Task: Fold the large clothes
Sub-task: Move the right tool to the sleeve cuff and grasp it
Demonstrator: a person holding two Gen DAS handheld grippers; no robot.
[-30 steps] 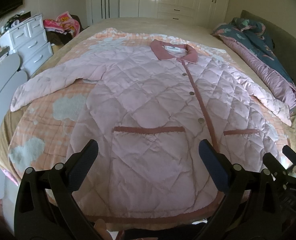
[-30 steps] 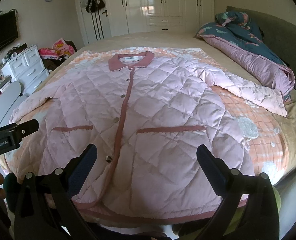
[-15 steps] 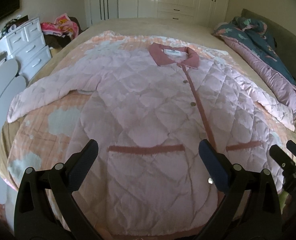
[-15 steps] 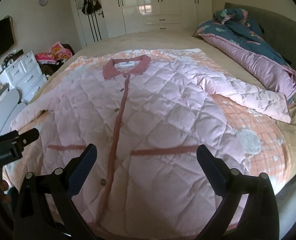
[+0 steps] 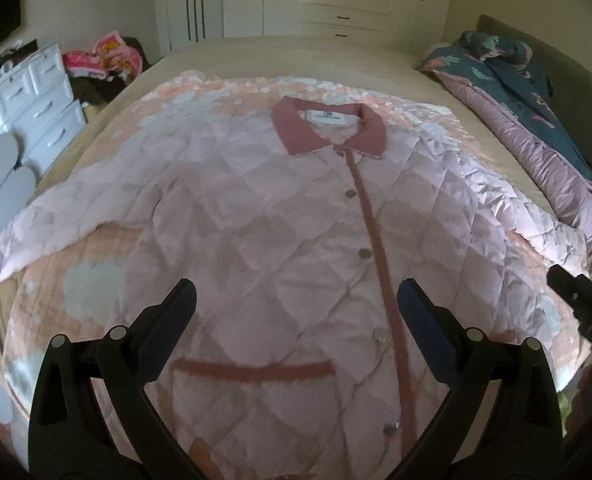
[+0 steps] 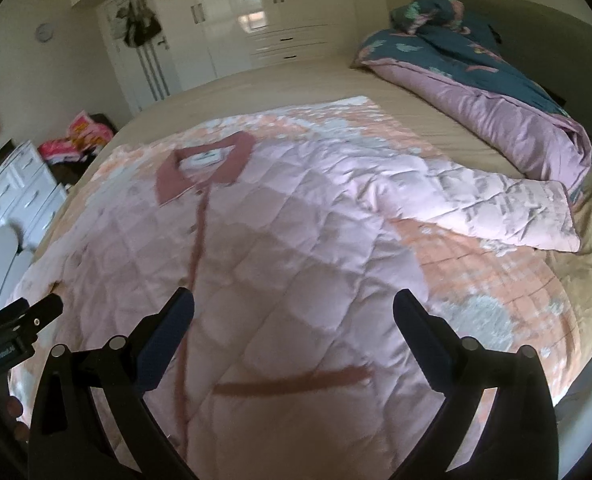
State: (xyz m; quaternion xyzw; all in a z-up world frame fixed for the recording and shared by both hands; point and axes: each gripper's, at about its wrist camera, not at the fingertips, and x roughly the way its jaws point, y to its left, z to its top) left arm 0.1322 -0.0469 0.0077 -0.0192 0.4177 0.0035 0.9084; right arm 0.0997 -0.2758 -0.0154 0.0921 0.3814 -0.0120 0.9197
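flanking pink jacket (image 5: 296,248): rolled duvet (image 6: 496,92), white drawers (image 5: 35,100)

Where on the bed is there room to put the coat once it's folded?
Bare tan sheet lies beyond the coat's collar, toward the wardrobe. It is crowded along the headboard side, where the rolled duvet lies, its near end close to the coat's sleeve.

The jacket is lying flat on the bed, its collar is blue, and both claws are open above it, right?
Not quite: the collar is dark pink, not blue, as the left wrist view shows. The jacket does lie flat on the bed, and the left claw and right claw are open above it.
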